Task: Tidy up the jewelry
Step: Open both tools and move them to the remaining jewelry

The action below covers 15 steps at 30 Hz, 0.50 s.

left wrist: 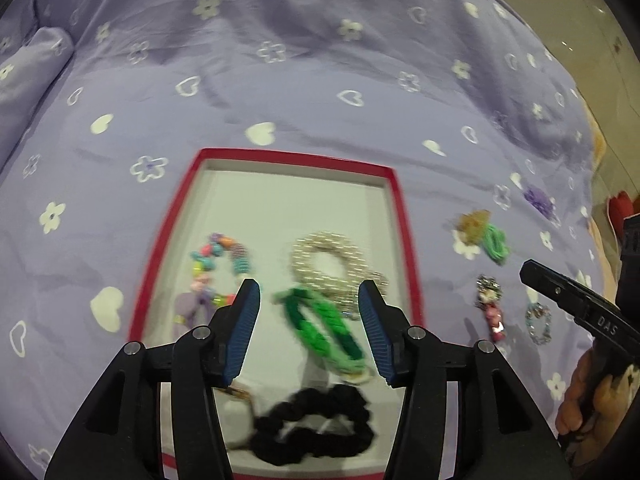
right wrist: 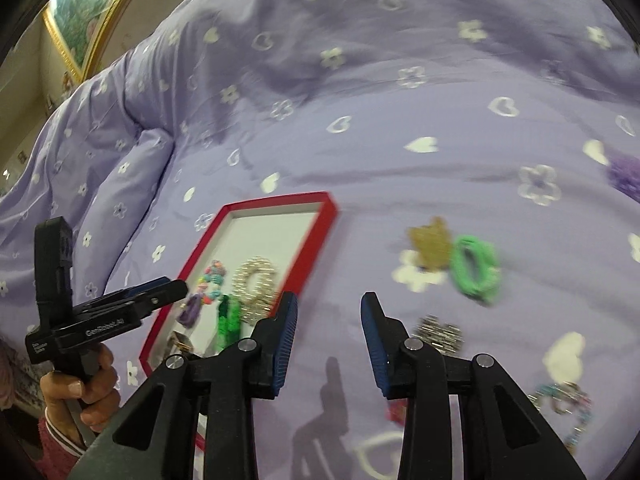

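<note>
A red-rimmed white tray (left wrist: 412,248) lies on the purple bedspread and holds a green woven bracelet (left wrist: 324,328), a pearl bracelet (left wrist: 328,264), a colourful bead bracelet (left wrist: 218,264) and a black scrunchie (left wrist: 316,428). My left gripper (left wrist: 308,296) is open and empty above the green bracelet. My right gripper (right wrist: 329,304) is open and empty over the bedspread right of the tray (right wrist: 320,236). Loose on the bed lie a green hair tie (right wrist: 476,268), a gold star clip (right wrist: 430,244), a silver piece (right wrist: 438,334) and a beaded bracelet (right wrist: 564,400).
A purple fluffy piece (right wrist: 624,172) lies far right on the bedspread (right wrist: 360,120). A pillow (left wrist: 36,64) sits at the far left. A gold-framed picture (right wrist: 88,8) hangs on the wall. The right gripper's body (left wrist: 580,312) shows beside a pink charm (left wrist: 494,312).
</note>
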Available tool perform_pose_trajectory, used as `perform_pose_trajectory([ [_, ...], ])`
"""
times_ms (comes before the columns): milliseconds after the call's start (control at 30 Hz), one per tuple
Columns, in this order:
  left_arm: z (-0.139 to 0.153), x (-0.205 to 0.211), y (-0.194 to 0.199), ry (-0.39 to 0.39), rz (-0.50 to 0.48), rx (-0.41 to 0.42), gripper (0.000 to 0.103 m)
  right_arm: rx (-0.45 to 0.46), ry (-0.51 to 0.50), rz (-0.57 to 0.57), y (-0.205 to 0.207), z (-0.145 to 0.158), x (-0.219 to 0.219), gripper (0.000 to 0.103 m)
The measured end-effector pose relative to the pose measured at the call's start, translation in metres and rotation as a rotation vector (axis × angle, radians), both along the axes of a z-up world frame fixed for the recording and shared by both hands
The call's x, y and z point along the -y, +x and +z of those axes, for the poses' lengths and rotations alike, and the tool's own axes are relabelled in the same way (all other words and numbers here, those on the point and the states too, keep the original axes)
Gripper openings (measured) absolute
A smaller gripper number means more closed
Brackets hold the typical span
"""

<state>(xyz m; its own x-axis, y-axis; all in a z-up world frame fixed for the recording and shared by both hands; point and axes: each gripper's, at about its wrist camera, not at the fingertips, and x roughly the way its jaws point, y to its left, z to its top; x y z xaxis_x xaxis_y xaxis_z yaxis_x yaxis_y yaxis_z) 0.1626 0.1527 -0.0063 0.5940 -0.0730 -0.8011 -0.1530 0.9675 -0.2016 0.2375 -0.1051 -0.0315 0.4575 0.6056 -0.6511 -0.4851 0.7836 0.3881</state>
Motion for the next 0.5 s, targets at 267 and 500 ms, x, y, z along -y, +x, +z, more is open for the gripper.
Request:
perform_pose_trajectory([
  [267, 0.005, 0.05, 0.001, -0.002, -0.097, -0.002, 0.05, -0.013, -0.013, -0.1, -0.007, -0.008, 0.063, 0.038],
  [500, 0.001, 0.089, 0.004, -0.009, -0.167, -0.02, 0.051, -0.024, -0.015, -0.18, -0.016, -0.015, 0.111, 0.038],
])
